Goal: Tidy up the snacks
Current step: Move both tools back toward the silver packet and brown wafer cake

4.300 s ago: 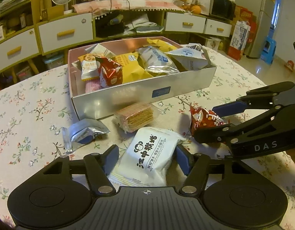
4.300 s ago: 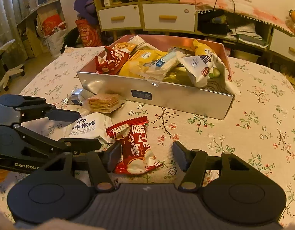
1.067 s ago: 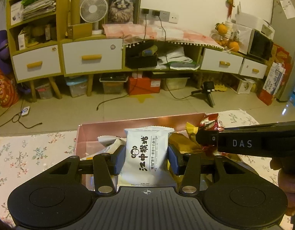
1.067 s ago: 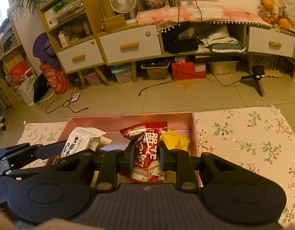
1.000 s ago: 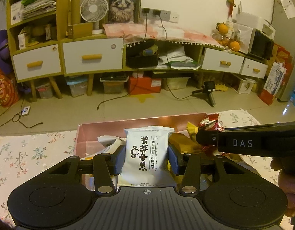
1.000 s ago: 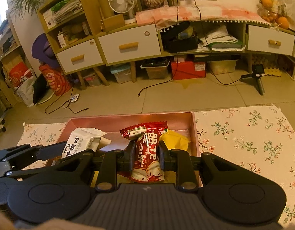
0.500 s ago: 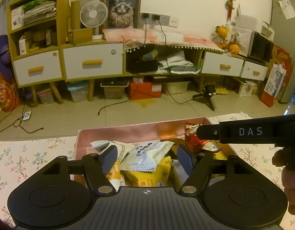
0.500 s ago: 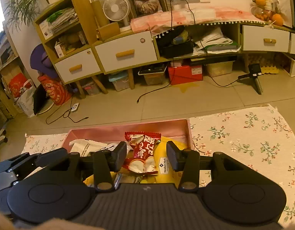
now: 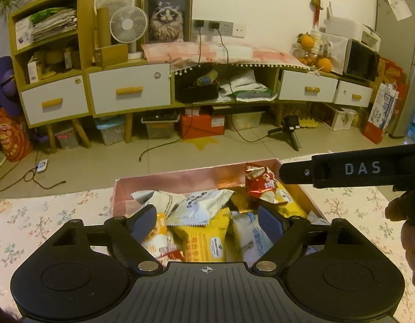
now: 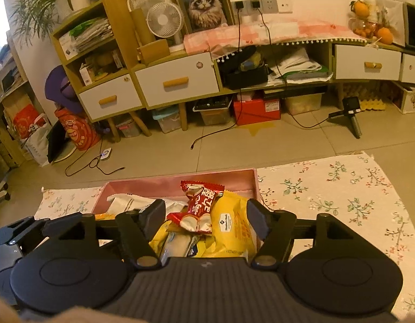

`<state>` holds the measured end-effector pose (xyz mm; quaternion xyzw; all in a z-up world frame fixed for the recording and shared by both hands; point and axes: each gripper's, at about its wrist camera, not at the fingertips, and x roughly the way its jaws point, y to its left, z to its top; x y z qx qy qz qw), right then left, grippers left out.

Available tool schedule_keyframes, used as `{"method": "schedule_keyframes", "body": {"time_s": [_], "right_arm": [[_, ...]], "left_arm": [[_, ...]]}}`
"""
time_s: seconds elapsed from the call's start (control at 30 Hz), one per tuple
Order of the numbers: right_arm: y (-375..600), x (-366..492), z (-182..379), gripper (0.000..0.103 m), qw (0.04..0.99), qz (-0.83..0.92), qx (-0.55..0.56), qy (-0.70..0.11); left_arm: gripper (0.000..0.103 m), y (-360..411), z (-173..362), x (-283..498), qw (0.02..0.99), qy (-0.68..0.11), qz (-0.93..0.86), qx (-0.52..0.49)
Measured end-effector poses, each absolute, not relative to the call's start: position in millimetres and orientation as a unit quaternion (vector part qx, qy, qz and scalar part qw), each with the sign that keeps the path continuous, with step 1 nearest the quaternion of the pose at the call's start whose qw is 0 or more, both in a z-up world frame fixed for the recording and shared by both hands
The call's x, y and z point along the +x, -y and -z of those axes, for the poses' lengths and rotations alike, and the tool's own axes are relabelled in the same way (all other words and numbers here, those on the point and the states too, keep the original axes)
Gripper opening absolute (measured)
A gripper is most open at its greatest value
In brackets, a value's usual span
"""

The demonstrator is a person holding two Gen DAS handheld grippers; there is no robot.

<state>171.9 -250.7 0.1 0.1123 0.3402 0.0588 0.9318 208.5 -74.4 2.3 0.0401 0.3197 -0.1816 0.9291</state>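
The left claw (image 9: 206, 219) is hanging over the pink box (image 9: 180, 181), and its jaws have just been opening wide, with nothing between them. The white snack pack (image 9: 200, 206) is lying in the box below. The right claw (image 10: 206, 216) has just been opening too, so the red snack pack (image 10: 199, 206) is resting on a yellow bag (image 10: 231, 231). The packs are looking crinkly and shiny. The box is sitting on the flowery counter (image 10: 342, 188).

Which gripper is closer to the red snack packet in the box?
Right. The right gripper hangs open directly over the red snack packet, which lies free between its fingers. The left gripper is open over the white packet, with the red one off to its right.
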Motion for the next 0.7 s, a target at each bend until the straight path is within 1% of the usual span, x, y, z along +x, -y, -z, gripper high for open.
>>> {"method": "schedule_keyframes", "body": {"time_s": [0.1,0.13,0.2,0.27,0.5,0.7], "right_arm": [[252.4,162.8,-3.1,0.071,0.932,-0.06,0.113,-0.338],[253.1,159.3,-3.7,0.075,0.932,-0.062,0.114,-0.338],[253.3,151.5,-4.5,0.08,0.932,-0.062,0.114,-0.338],[252.9,144.8,-4.6,0.081,0.933,-0.062,0.104,-0.338],[246.0,119.5,-4.4,0.091,0.935,-0.069,0.08,-0.339],[236.6,102.0,3.5,0.094,0.934,-0.077,0.072,-0.342]], "left_arm": [[0.088,69.9,-5.6,197.4,0.928,-0.324,0.181,0.037],[0.09,67.7,-6.3,193.9,0.928,-0.326,0.179,0.035],[0.092,62.7,-8.0,185.0,0.928,-0.328,0.175,0.032],[0.093,56.0,-10.2,175.4,0.927,-0.329,0.176,0.032],[0.098,31.3,-13.2,148.1,0.928,-0.339,0.154,0.033],[0.101,14.8,-9.6,128.3,0.929,-0.335,0.153,0.044]]}}
